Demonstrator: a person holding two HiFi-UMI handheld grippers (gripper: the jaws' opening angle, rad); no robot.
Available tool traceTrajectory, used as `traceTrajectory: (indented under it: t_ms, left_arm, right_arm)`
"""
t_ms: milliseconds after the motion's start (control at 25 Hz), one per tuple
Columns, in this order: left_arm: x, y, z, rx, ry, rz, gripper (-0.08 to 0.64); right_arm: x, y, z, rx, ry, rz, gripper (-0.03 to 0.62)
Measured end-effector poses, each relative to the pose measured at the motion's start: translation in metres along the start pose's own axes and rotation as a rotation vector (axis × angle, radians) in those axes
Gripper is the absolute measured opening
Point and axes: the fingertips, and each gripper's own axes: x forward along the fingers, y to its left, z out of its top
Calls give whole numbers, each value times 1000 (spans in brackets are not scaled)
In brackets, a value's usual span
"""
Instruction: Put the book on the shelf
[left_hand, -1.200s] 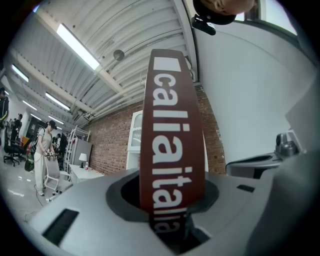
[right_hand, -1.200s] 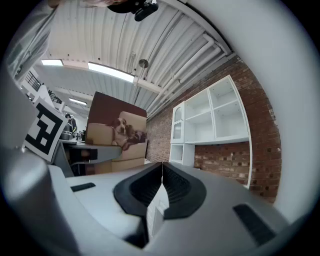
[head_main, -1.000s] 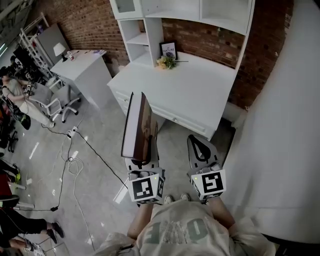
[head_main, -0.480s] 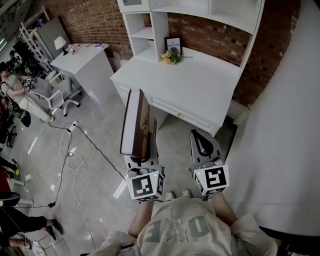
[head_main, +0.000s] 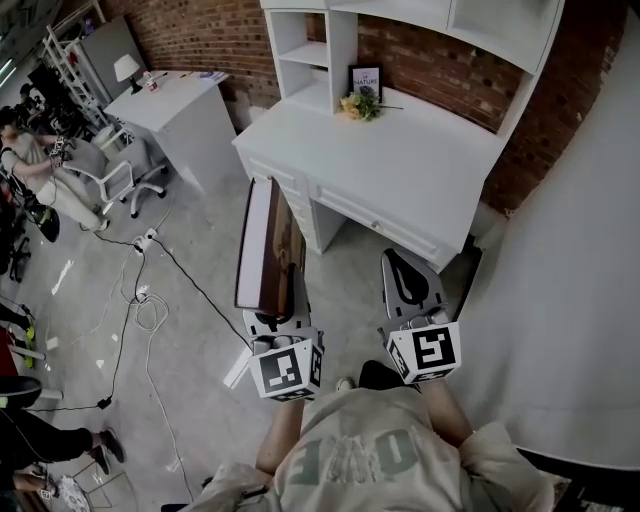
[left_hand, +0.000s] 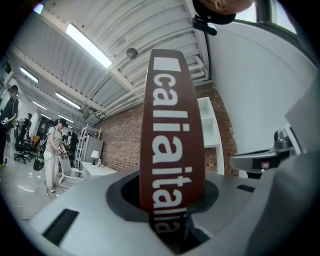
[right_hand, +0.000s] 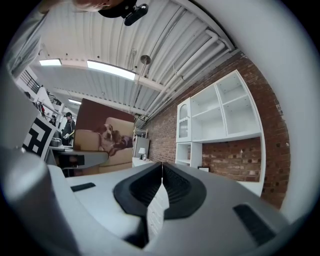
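My left gripper (head_main: 277, 318) is shut on the bottom edge of a large book (head_main: 267, 248), which stands upright on its edge over the floor. The left gripper view shows its dark red spine (left_hand: 172, 130) with white letters rising from between the jaws. In the right gripper view its cover (right_hand: 105, 140) shows a dog on a sofa. My right gripper (head_main: 402, 268) is beside it, shut with nothing in it (right_hand: 161, 176). Ahead, the white shelf unit (head_main: 310, 45) stands on a white desk (head_main: 420, 165) against a brick wall; several of its compartments (right_hand: 220, 112) are bare.
A framed picture (head_main: 365, 80) and yellow flowers (head_main: 358, 106) sit at the desk's back. A second white desk (head_main: 175, 105) with a lamp and a chair (head_main: 110, 175) stand at the left. Cables (head_main: 140, 300) trail over the floor. A white wall (head_main: 580, 260) is close on the right.
The desk and shelf have drawn nearer and shifted right in the head view. Both grippers keep their pose, and the left still holds the book upright.
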Motion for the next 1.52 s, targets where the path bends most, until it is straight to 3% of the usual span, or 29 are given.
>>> traceTrajectory:
  t_ms: [440, 640, 840, 1160, 1400, 1520]
  left_arm:
    - [80, 14, -24, -3, -16, -2, 155]
    - [156, 16, -40, 10, -24, 15, 155]
    - [249, 17, -33, -6, -36, 32, 155]
    - [387, 20, -24, -21, -51, 72, 155]
    - [463, 15, -39, -29, -20, 53, 155]
    - [493, 10, -56, -1, 41, 48, 155]
  right_arm:
    - [66, -47, -34, 0, -9, -49, 17]
    - [142, -82, -57, 40, -29, -21, 17]
    - [228, -126, -42, -56, -61, 13, 17]
    - [352, -199, -41, -51, -47, 59, 17]
    - [411, -235, -65, 2, -12, 61, 17]
    - [428, -254, -77, 24, 19, 28, 17]
